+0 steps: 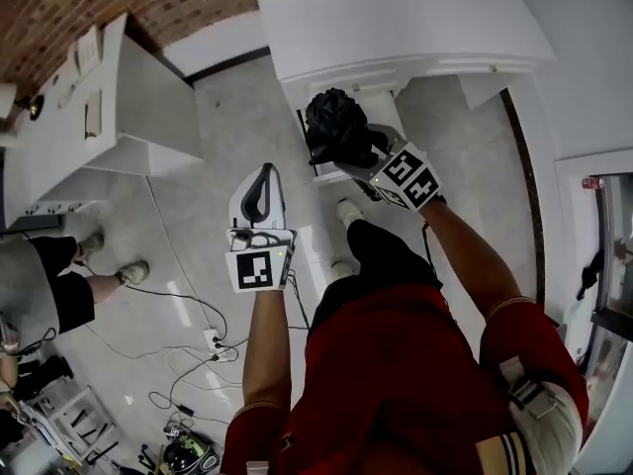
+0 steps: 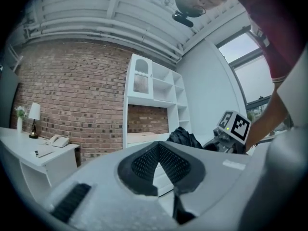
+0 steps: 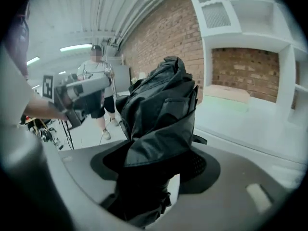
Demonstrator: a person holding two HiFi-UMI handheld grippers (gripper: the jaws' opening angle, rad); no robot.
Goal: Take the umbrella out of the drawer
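A black folded umbrella [image 1: 334, 122] is held above the open white drawer [image 1: 384, 105] of the cabinet. My right gripper [image 1: 346, 153] is shut on it, with its marker cube just behind. In the right gripper view the umbrella [image 3: 161, 105] rises out from between the jaws and hides the pads. My left gripper [image 1: 266, 170] hangs to the left of the drawer over the floor, its tips together and nothing in them. The left gripper view shows its dark pads [image 2: 144, 162] meeting at the far end, and the umbrella [image 2: 183, 137] off to the right.
A white cabinet [image 1: 396, 18] with shelves [image 2: 154, 90] stands ahead against a brick wall. At the left is a white desk [image 1: 109, 117] with a lamp [image 2: 33, 112] and a phone. Another person [image 1: 59, 280] stands at the left. Cables [image 1: 188, 354] lie on the floor.
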